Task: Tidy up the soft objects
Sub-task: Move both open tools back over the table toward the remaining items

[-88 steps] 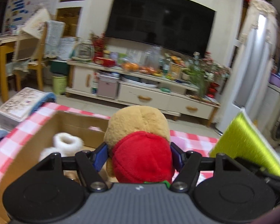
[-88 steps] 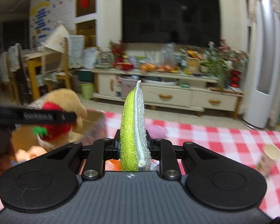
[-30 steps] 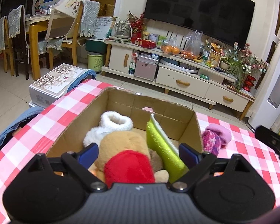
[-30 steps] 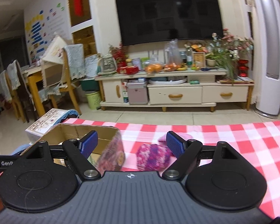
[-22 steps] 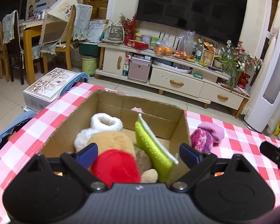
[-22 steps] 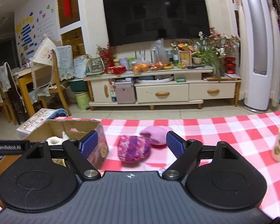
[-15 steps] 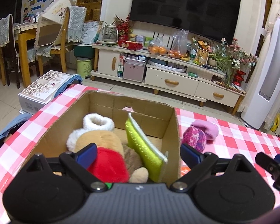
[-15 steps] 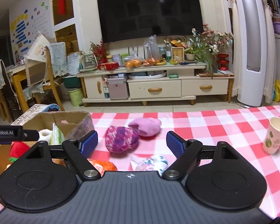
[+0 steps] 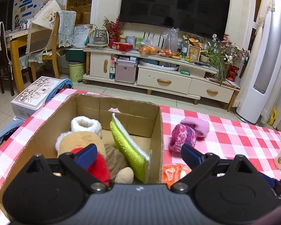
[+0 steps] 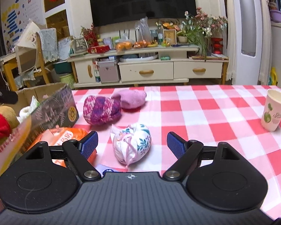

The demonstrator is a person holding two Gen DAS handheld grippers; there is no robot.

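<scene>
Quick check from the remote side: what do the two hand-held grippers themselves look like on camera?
Left hand-held gripper and right hand-held gripper match: ribbed dark grey body, two round black discs, black linkage arms with silver pivot screws, blue textured pads, small white logo.

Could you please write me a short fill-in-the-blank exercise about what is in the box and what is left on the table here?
1. The green sponge leans inside the cardboard ____.
2. The paper cup stands ____ on the checked tablecloth.
3. The floral cloth bundle lies between the open fingers of the ____ gripper.

Missing words: box; upright; right
</scene>
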